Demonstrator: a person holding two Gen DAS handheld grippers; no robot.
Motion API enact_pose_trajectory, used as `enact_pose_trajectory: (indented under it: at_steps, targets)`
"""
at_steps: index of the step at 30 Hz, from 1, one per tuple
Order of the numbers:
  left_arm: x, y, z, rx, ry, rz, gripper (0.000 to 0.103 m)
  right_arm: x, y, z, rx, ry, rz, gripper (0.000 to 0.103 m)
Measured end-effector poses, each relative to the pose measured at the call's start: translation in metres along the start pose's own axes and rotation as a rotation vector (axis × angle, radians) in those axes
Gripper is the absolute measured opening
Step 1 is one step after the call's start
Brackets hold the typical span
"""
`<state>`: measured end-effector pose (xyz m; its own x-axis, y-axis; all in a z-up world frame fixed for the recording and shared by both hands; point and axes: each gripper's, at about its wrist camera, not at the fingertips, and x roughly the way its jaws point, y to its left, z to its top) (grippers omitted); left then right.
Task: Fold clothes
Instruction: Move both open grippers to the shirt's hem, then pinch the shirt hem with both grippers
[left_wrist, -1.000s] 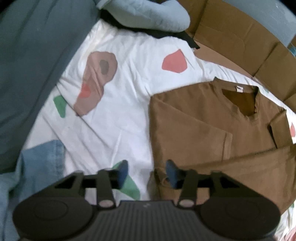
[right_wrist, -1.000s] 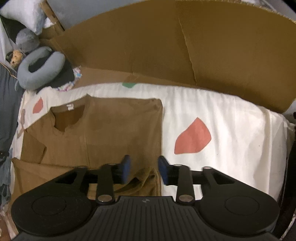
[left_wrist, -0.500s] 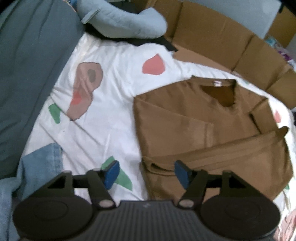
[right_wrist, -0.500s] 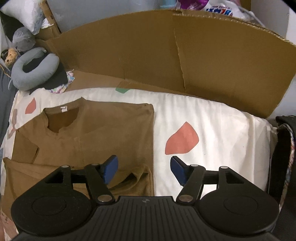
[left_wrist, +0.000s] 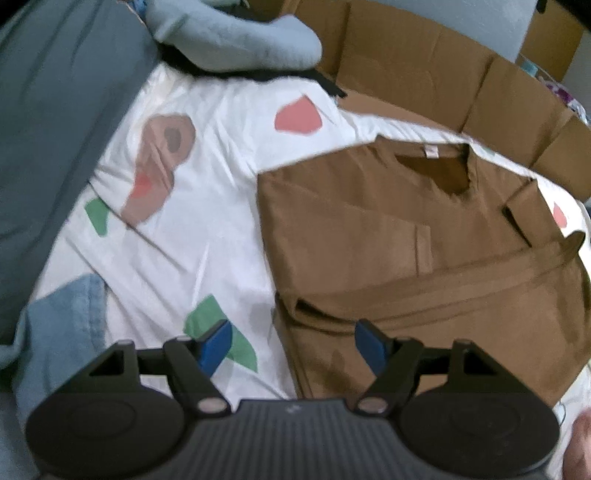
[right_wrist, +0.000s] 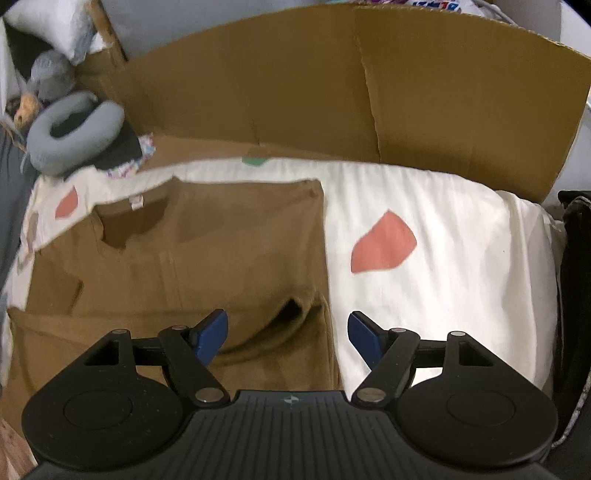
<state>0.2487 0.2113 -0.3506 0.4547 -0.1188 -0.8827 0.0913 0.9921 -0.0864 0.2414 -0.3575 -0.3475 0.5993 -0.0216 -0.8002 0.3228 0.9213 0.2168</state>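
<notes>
- White bedsheet (left_wrist: 207, 229) with coloured patches, cardboard wall (right_wrist: 332, 85) behind.
- Brown T-shirt (left_wrist: 369, 236), hem folded up.
- Left gripper (left_wrist: 291, 345): parted, holding nothing.
- Right gripper (right_wrist: 288, 334): jaws opening, gripping nothing.

A white bedsheet (right_wrist: 461, 236) printed with coral, green and brownish patches covers the bed. Behind it stands a wall of flattened brown cardboard (right_wrist: 332, 85), creased into panels. At the sheet's far left corner lies a grey U-shaped neck pillow (right_wrist: 70, 134) on something black, with a white pillow (right_wrist: 51, 26) above it. Along the sheet's left side lies a dark teal blanket (left_wrist: 51, 122), and pale blue denim fabric (left_wrist: 62, 332) bunches near its front corner. The light is soft and even.
</notes>
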Motion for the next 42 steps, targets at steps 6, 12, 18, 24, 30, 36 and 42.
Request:
enact_pose_trajectory:
  at_steps: [6, 12, 18, 24, 30, 36, 42]
  targets:
    - [0.019, -0.004, -0.007, 0.045, 0.019, 0.022, 0.075, 0.014, 0.001, -0.012, -0.021, 0.023, -0.012, 0.077]
    - [0.035, -0.01, -0.006, 0.09, 0.036, 0.05, 0.072, 0.032, -0.002, -0.026, -0.046, 0.058, -0.028, 0.077]
    - [0.052, -0.017, -0.009, 0.151, 0.055, 0.093, 0.072, 0.044, -0.001, -0.033, -0.117, 0.082, -0.081, 0.077]
    - [0.053, -0.021, -0.004, 0.138, 0.007, 0.103, 0.07, 0.051, -0.003, -0.031, -0.126, 0.068, -0.095, 0.076]
    - [0.054, -0.029, 0.004, 0.17, -0.027, 0.093, 0.069, 0.053, -0.002, -0.013, -0.153, 0.024, -0.095, 0.074]
    - [0.057, -0.031, 0.014, 0.166, -0.05, 0.092, 0.068, 0.061, -0.005, 0.004, -0.141, 0.005, -0.092, 0.066]
    - [0.062, -0.025, 0.019, 0.133, -0.055, 0.095, 0.064, 0.073, -0.003, 0.009, -0.152, 0.0, -0.078, 0.053]
